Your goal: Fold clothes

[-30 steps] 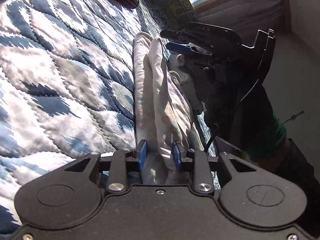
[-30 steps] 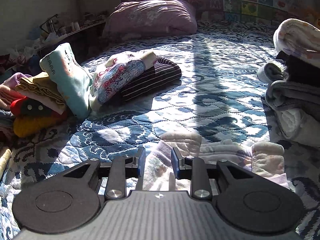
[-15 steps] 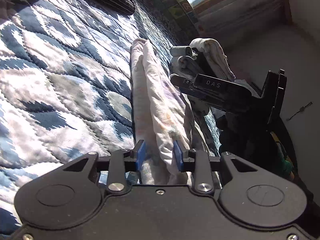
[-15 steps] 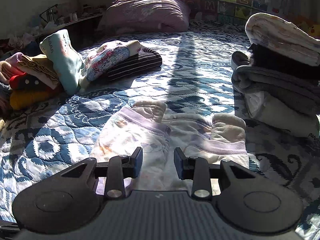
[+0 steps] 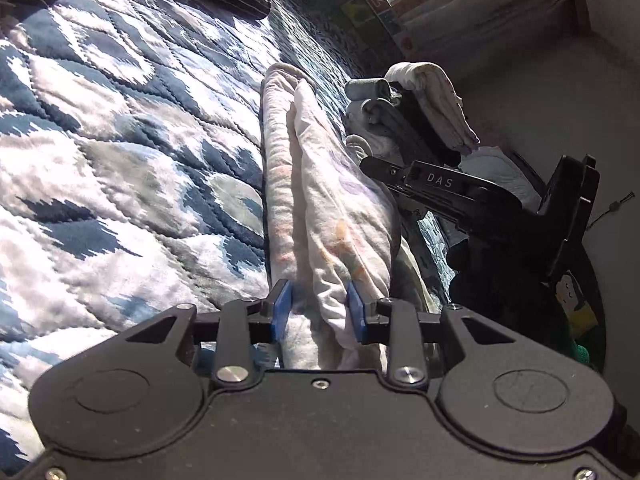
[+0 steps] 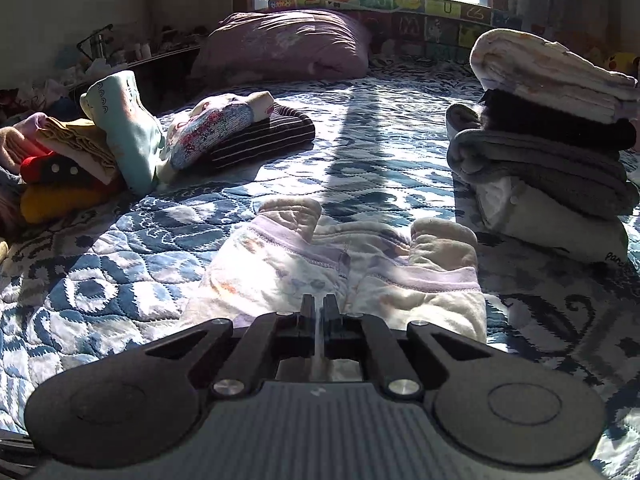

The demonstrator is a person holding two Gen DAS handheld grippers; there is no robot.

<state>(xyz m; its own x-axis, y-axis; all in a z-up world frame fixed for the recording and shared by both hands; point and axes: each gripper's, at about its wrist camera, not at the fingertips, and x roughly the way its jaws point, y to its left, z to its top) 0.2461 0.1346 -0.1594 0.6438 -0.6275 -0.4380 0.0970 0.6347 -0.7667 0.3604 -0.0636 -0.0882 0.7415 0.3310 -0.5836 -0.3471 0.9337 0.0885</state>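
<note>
A pale printed baby garment [image 6: 280, 276] with lilac cuffs lies folded lengthwise on the blue and white quilt [image 6: 100, 288]. My right gripper [image 6: 319, 312] sits at its near edge, fingers pressed together with a thin pale strip of cloth between them. In the left wrist view the same garment [image 5: 320, 208] runs away from me as a long roll. My left gripper [image 5: 319, 310] has its blue pads [image 5: 282, 308] on either side of the bunched near end and grips it. The right gripper [image 5: 372, 166] reaches in from the right, against the garment's far side.
A tall stack of folded clothes [image 6: 552, 140] stands at the right, close to the garment. Folded striped and floral pieces [image 6: 248, 132] and a colourful pile [image 6: 68, 160] lie at the left. A purple pillow [image 6: 288, 48] rests below the window.
My right gripper went from open to shut at the garment's near edge, after drawing back from over the cloth. The left gripper kept its grip and barely moved.
</note>
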